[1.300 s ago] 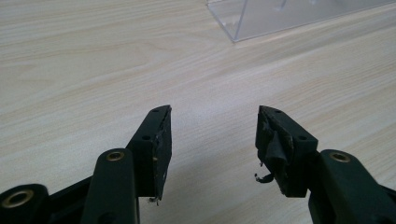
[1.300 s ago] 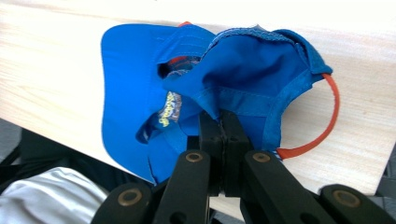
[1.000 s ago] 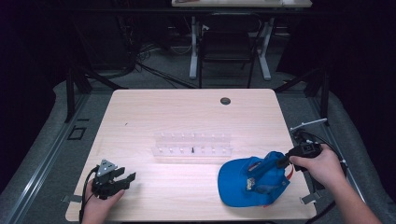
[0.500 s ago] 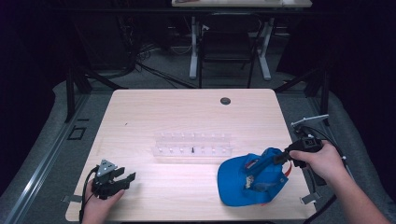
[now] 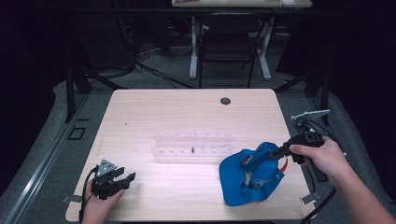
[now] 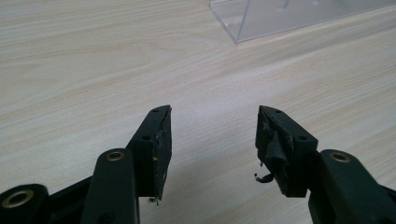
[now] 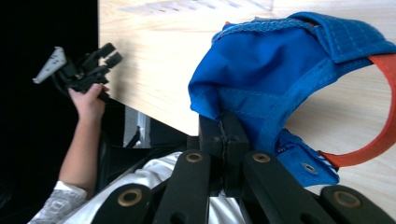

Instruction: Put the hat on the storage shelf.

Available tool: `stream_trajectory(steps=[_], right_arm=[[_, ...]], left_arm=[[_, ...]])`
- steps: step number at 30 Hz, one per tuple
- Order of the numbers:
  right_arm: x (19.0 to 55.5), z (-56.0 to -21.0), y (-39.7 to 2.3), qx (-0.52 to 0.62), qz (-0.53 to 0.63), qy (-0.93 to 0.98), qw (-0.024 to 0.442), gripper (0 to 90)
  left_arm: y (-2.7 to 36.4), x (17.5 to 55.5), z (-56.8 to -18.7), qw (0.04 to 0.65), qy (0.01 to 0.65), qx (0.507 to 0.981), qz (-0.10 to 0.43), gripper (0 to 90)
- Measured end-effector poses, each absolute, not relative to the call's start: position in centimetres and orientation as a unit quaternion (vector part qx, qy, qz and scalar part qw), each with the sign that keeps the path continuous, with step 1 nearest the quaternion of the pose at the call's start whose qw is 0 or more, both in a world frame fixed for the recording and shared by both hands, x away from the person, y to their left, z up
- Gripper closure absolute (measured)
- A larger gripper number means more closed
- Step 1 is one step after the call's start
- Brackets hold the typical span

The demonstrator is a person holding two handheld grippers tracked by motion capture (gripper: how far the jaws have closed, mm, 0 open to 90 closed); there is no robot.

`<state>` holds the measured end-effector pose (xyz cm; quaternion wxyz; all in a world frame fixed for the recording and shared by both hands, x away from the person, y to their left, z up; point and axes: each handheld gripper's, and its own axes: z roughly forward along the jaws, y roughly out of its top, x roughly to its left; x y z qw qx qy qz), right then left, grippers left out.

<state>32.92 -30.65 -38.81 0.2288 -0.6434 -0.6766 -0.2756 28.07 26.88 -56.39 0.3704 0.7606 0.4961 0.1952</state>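
Currently listed, from the high view: a pale wood table is seen across the middle of the frame, with a dark round hole near its far edge, upper centre.

Item: clear rack. It is placed at the centre of the table, long side running left to right, with small pegs standing in it. One corner of it is caught at the upper right of the left gripper view.

Item: blue cap. It is found at the lower right of the high view, resting on the table near the front edge, just below and right of the rack and apart from it. An orange strap is seen curving down the right side of the right gripper view, with a metal eyelet on the blue tab at lower right.

Item: right gripper. It is held by the right hand at the right edge of the table. In the right gripper view its jaws are pressed together on a fold of the cap's blue fabric at the frame's centre.

Item: left gripper. It is held by the left hand at the lower left of the high view, over the table's front corner. In the left gripper view its jaws are spread wide, with bare wood between them and nothing held. A scrap of torn pad is seen on the right jaw.
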Motion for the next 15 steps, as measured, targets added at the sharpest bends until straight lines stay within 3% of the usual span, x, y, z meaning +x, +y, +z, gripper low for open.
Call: stream_trajectory(steps=[15], right_arm=[[32.8,-36.5,-30.4,-0.619,-0.349,-0.655,0.256,90.0]], left_arm=[[26.8,28.1,-56.4,0.371,0.496,0.760,0.196,46.2]])
